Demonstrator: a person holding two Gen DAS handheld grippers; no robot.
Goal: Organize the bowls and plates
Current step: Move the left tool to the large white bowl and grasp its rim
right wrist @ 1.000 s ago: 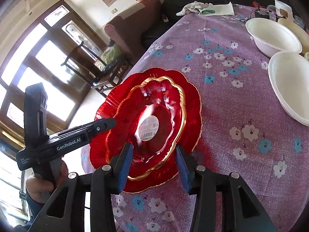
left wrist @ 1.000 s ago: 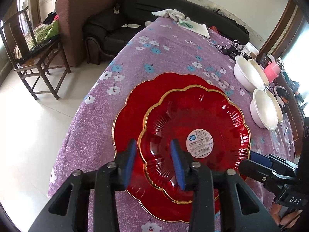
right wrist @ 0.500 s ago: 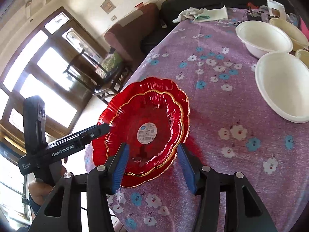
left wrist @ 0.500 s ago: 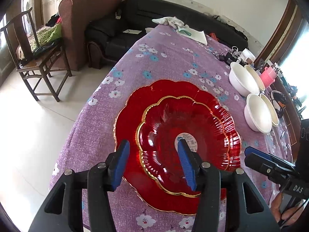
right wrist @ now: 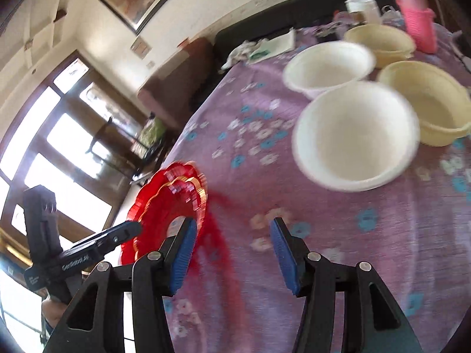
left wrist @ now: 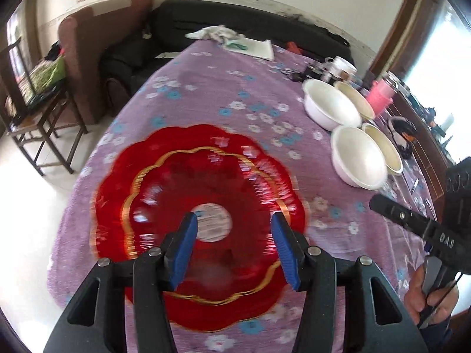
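Observation:
Two red scalloped plates with gold rims [left wrist: 164,206] lie stacked on the purple flowered tablecloth [left wrist: 212,94], the smaller on the larger, a white label at its centre. My left gripper [left wrist: 232,244] hovers open above them, holding nothing. My right gripper [right wrist: 232,244] is open over bare cloth, with the red plates [right wrist: 164,206] off to its left. Ahead of it stand two white bowls [right wrist: 353,135] [right wrist: 326,67] and two cream bowls [right wrist: 424,100] [right wrist: 379,44]. The same bowls [left wrist: 357,160] show at the right of the left wrist view.
A pink cup [right wrist: 418,23], a white jar and cables sit behind the bowls. A cloth and papers [left wrist: 250,45] lie at the table's far end. Beyond the table's left edge are a black sofa [left wrist: 176,20], a brown armchair and a wooden chair [left wrist: 35,108].
Both grippers have opened wider and drawn back from the stacked plates. The right one has swung right towards the bowls, leaving the plates at its left.

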